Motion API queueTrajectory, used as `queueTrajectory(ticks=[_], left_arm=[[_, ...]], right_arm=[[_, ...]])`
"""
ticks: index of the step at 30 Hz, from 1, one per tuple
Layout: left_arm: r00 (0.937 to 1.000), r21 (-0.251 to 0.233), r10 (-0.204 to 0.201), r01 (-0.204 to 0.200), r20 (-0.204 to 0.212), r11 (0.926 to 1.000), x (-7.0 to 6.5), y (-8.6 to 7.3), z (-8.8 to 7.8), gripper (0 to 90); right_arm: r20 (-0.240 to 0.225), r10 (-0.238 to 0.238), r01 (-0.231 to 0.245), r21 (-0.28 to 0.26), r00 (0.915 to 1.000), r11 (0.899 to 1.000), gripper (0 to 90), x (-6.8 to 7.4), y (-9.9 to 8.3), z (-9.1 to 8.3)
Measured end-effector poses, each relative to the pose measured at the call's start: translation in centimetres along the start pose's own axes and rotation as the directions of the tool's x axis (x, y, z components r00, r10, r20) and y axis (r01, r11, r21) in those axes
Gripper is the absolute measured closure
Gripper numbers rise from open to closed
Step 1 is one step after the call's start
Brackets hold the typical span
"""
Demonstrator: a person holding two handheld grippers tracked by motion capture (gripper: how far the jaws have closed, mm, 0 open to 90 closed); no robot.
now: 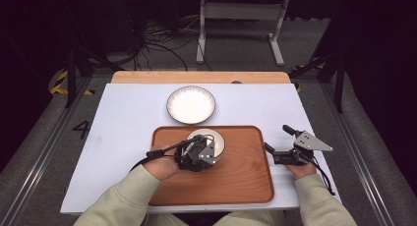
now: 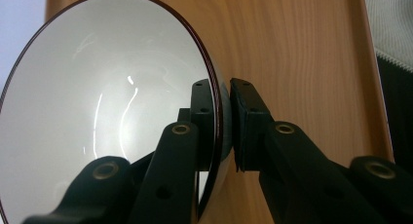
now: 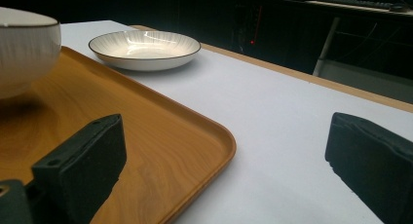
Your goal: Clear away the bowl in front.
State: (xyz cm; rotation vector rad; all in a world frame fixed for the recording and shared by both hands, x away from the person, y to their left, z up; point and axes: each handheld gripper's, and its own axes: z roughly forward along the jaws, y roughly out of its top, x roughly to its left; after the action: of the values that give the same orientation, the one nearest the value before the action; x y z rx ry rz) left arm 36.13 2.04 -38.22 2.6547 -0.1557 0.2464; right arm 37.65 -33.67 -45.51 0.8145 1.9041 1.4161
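Bowl [image 1: 212, 139] sits at the far-middle of the wooden tray [image 1: 246, 179], which lies on the white counter [image 1: 123, 137]. Left gripper [image 1: 209, 150] has its jaws pinched on the bowl's rim, one jaw inside, one outside; the left gripper view shows the rim [image 2: 217, 112] caught between the two pads w/ no gap visible. Right gripper [image 1: 279, 140] rests just off the tray's right edge, jaws spread wide, holding nothing.

Handling, as a judgement: bowl looks glazed ceramic, so stiff, smooth, prob. slippery and breakable. A rim pinch carries the weight off-centre, so it may swing or slide in the pads; a firm grip and low, slow travel seem wise. Rim is the only real purchase, since the walls are too round.

Views differ: the high view gives the layout, incl. a separate white plate [image 1: 191, 104] beyond the tray, well apart from the bowl. The left gripper view alone shows the actual pad contact and glossy interior. The right gripper view shows the bowl's ribbed outer wall [image 3: 27, 48] and the tray's raised lip [image 3: 229, 143].
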Motion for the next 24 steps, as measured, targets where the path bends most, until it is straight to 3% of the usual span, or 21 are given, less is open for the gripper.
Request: queueTrajectory(ticks=[9, 12, 13, 16, 17, 18, 24], left_arm=[[0.9994, 0.023, 0.010, -0.011, 0.032, 0.9997, -0.2, 0.0, 0.9, 81.7], [0.9993, 0.024, -0.014, 0.013, 0.034, 0.9996, -0.4, 0.0, 1.1, 81.6], [0.9994, 0.031, 0.004, -0.005, 0.033, 0.9995, -0.3, 0.1, 1.1, 81.6], [0.9992, 0.033, -0.003, 0.002, 0.041, 0.9995, -0.5, 0.1, 1.4, 81.6], [0.9990, 0.037, 0.012, -0.014, 0.044, 0.9992, -0.4, 0.2, 1.5, 81.6], [0.9992, 0.036, 0.000, -0.001, 0.039, 0.9994, -0.6, 0.2, 1.6, 81.6], [0.9990, 0.039, 0.009, -0.011, 0.043, 0.9992, -0.6, 0.2, 1.6, 81.6]], right_arm=[[0.001, 0.001, -0.001, 0.000, 1.0000, 1.000, 2.2, 0.0, 0.0, 0.0], [0.001, 0.001, -0.001, 0.000, 1.0000, 1.000, 2.2, 0.0, 0.0, 0.0], [0.001, 0.001, -0.001, 0.000, 1.0000, 1.000, 2.2, 0.0, 0.0, 0.0], [0.001, 0.000, 0.000, 0.001, 1.0000, 1.000, 2.2, 0.0, 0.0, 0.0], [0.001, 0.000, 0.000, 0.001, 1.0000, 1.000, 2.2, 0.0, 0.0, 0.0], [0.001, 0.000, 0.000, 0.001, 1.0000, 1.000, 2.2, 0.0, 0.0, 0.0], [0.000, 0.000, 0.000, 0.000, 1.0000, 1.000, 2.2, 0.0, 0.0, 0.0]])
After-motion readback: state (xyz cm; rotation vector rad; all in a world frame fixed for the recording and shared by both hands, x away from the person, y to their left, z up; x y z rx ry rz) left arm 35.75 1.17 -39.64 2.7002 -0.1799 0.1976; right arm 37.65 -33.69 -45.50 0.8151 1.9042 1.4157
